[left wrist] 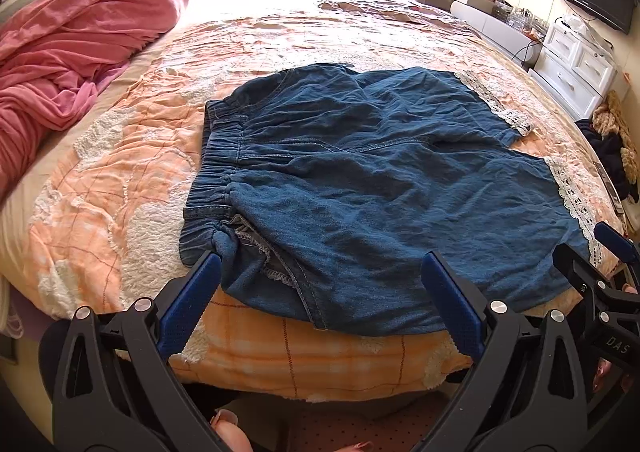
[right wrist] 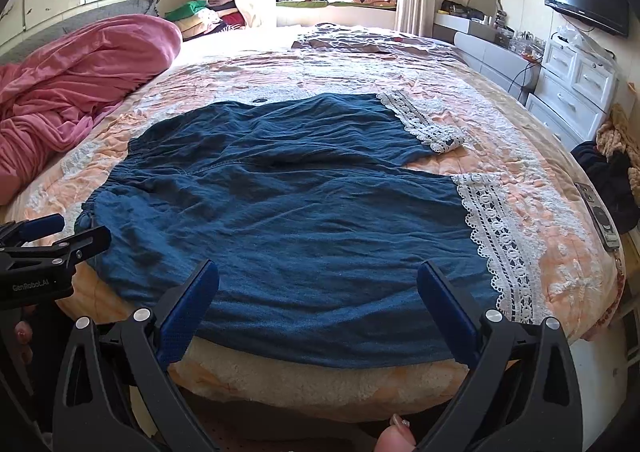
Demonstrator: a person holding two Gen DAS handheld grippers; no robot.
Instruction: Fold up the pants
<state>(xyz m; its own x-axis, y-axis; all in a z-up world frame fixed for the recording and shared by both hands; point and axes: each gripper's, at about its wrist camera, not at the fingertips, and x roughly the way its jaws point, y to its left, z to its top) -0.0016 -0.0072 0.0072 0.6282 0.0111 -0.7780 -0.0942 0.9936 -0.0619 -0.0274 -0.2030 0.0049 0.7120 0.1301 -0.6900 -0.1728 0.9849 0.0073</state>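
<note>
I have both grippers at the near edge of the bed [left wrist: 120,179], and neither one has hold of anything. The left gripper [left wrist: 320,276] has its fingers [left wrist: 192,304] spread wide, released, with the blue pads just over the near hem of the pants [left wrist: 360,179]. The left pad sits close to the gathered corner of the waistband [left wrist: 216,171]; I think it may be brushing the cloth there, but the fisheye makes that hard to call. The right gripper [right wrist: 318,284] is likewise released, its fingers [right wrist: 444,312] apart over the near edge of the same garment.

The pants are dark blue denim shorts, lying spread and wrinkled on the orange and white quilt [right wrist: 540,252], waistband to my left and the two leg openings to my right. Each leg ends in white lace trim [right wrist: 496,240]. The far leg lies apart from the near one, with a wedge of quilt showing between them.

A pink blanket [right wrist: 80,83] is heaped on the left side of the bed, well apart from the pants. A phone [right wrist: 598,215] lies at the bed's right edge.
</note>
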